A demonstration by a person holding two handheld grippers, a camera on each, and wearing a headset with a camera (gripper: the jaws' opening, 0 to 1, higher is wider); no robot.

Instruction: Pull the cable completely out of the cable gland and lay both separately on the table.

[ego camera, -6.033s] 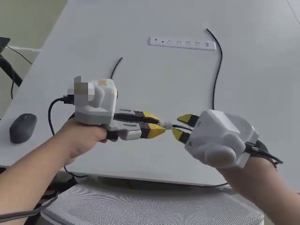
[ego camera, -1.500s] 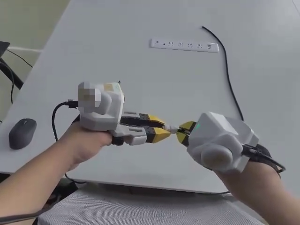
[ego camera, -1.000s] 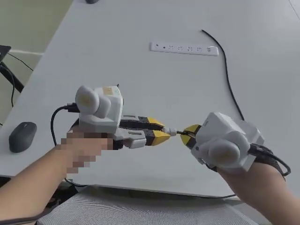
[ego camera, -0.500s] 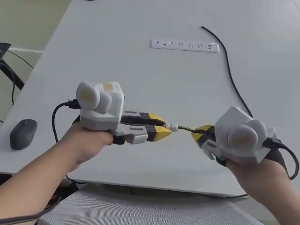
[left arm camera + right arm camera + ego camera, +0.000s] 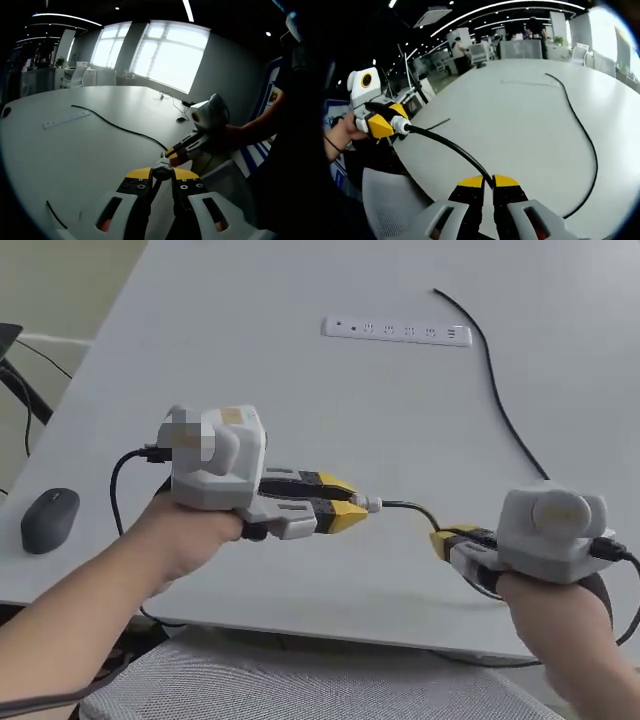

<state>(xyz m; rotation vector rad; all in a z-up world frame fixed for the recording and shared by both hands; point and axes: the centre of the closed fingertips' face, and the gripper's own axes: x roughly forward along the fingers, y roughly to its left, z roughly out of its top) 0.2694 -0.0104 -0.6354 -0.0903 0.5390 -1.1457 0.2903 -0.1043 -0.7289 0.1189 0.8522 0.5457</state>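
Now, from the head view, your left tool is clamped narrow on the white cable gland, held in the air above the near edge of the grey surface. The black cable leaves the gland and sags across to your right tool, whose yellow tips are pinched on it, lower and well to the right. Farther back on the surface lie a white power strip and a long black cord; a dark mouse sits at the left edge. From the left gripper view, the jaws meet around the gland at their tips, and your right tool shows just beyond, pointing back at you. From the right gripper view, the jaws are closed tight on the cable, which curves up and left into the gland gripped by your left tool. The cable's end is not yet out of the gland, and neither piece touches the surface.
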